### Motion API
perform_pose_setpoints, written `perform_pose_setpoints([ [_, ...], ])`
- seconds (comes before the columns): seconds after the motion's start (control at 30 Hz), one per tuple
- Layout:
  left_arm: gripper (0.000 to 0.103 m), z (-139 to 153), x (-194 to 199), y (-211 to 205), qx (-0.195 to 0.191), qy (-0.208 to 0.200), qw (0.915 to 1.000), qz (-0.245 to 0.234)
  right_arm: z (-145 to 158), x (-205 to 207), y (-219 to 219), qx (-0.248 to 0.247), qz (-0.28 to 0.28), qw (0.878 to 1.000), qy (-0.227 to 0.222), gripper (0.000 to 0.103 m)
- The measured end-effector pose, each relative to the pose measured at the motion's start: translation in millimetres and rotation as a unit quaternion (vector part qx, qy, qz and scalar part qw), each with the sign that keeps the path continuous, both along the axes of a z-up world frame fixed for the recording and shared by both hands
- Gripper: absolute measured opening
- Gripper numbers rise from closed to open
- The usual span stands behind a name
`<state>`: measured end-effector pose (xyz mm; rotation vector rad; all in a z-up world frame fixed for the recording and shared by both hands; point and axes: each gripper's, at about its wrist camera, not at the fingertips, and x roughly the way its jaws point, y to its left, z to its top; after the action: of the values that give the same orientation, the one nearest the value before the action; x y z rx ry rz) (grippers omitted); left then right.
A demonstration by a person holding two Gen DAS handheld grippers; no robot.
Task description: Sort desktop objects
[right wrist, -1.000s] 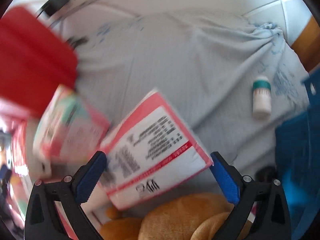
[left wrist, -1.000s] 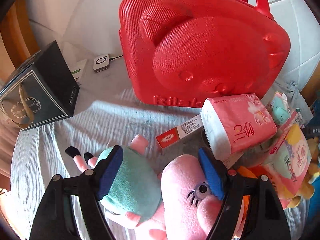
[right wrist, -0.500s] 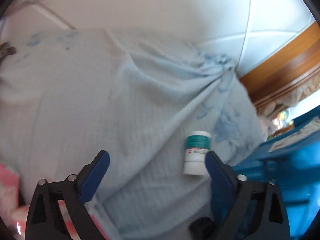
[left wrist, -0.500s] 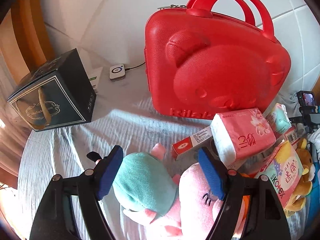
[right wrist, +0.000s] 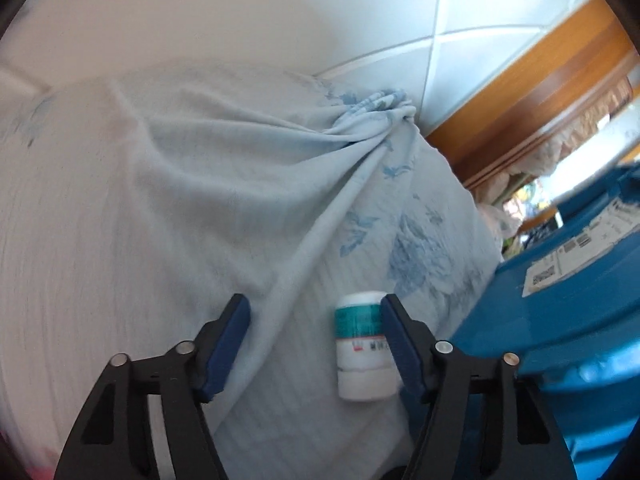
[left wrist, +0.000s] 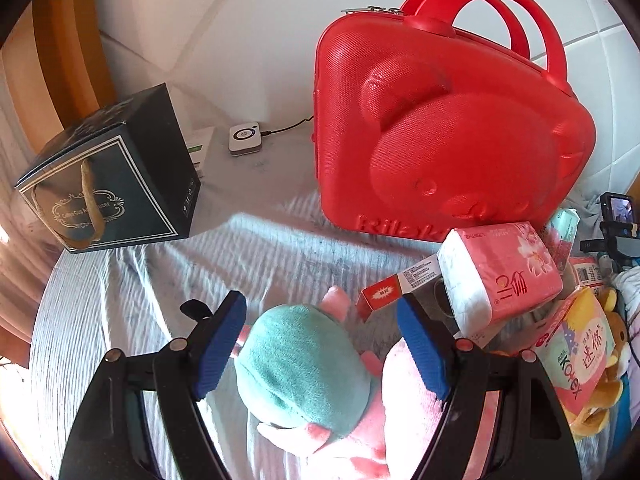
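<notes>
Though its head is cut off below, the pig plush (left wrist: 304, 364) lies between the left gripper (left wrist: 320, 344)'s parted fingers; right gripper (right wrist: 316, 344) spread, bottle (right wrist: 362, 346) partly hidden behind one finger on wrinkled blue cloth (right wrist: 180, 200).

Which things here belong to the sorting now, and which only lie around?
In hand now:
- left gripper, open over the pig plush toy
- right gripper, open around the small bottle

Lying about:
- red case
- dark box
- tissue pack
- blue bin
</notes>
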<state>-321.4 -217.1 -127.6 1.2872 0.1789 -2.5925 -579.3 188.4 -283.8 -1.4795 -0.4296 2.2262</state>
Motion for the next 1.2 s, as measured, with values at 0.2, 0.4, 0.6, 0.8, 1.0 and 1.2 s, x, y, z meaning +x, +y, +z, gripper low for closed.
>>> perform_pose_setpoints([
  [0.2,0.077,-3.1,2.6,-10.4,-0.005,-0.003,0.9999,0.011,11.2,40.3,0.3,-0.102,0.006,0.995,-0.015,0.084],
  [0.4,0.077,-4.2,-1.4,-36.1,0.01,0.006,0.999,0.042,14.3,98.0,11.2,-0.227,0.034,0.971,-0.06,0.086],
  [0.6,0.077,-16.0,-29.2,-27.3,0.019,-0.027,0.9991,-0.025,58.1,175.1,14.4,-0.281,0.068,0.957,0.0,0.09],
  [0.8,0.077,-52.6,-87.7,36.1,-0.044,-0.117,0.9701,-0.209,81.6,246.7,19.1,-0.28,0.056,0.956,0.074,0.093],
  [1.0,0.077,-101.4,-115.5,71.4,-0.115,-0.19,0.9284,-0.298,84.5,272.1,38.5,-0.273,0.029,0.954,0.119,0.094],
  [1.2,0.029,-115.2,-106.5,82.5,-0.116,-0.182,0.9297,-0.299,58.1,244.6,51.2,-0.272,-0.013,0.954,0.126,0.095],
])
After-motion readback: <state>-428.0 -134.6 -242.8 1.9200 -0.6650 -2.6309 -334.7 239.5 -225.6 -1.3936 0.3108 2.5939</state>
